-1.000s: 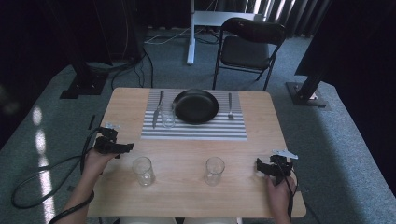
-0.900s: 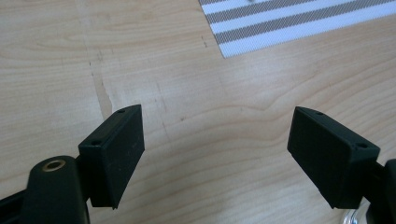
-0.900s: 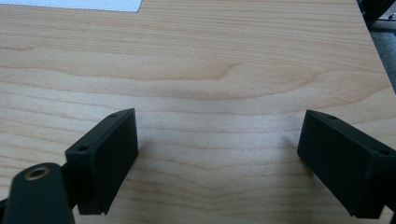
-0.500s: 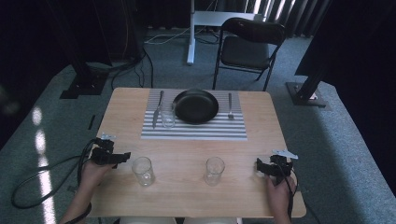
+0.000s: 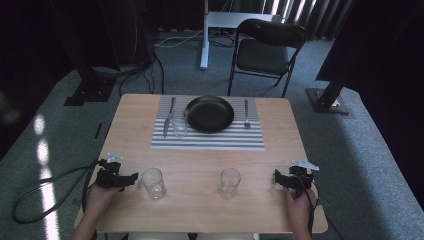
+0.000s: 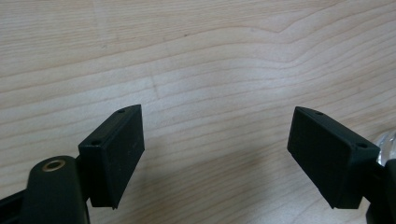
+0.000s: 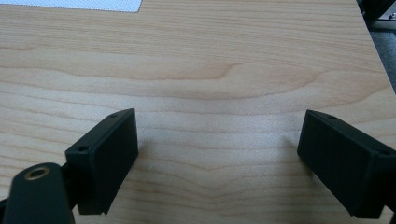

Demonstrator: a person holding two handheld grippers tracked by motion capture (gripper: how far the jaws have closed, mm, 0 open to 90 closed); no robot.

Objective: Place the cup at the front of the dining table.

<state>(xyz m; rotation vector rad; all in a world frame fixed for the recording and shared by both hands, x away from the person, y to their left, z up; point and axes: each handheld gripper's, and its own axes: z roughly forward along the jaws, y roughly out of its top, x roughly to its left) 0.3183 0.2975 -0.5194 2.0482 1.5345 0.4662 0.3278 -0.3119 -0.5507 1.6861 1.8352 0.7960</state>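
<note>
My left gripper (image 5: 131,177) jaws apart, empty, low over table (image 5: 195,210), near-left glass (image 5: 153,183) just beside its right. My right gripper (image 5: 278,177) likewise apart, empty, near-right. Risk: careless sideways sweep tips glass; transparent rim hard to judge.

Bare counter (image 5: 195,162) runs between the two near glasses and the striped mat (image 5: 207,140). The left glass (image 5: 153,183) stands just at three o'clock of the left gripper (image 5: 131,178); the right glass (image 5: 229,183) sits at nine o'clock of the right gripper (image 5: 278,178), farther off.
</note>
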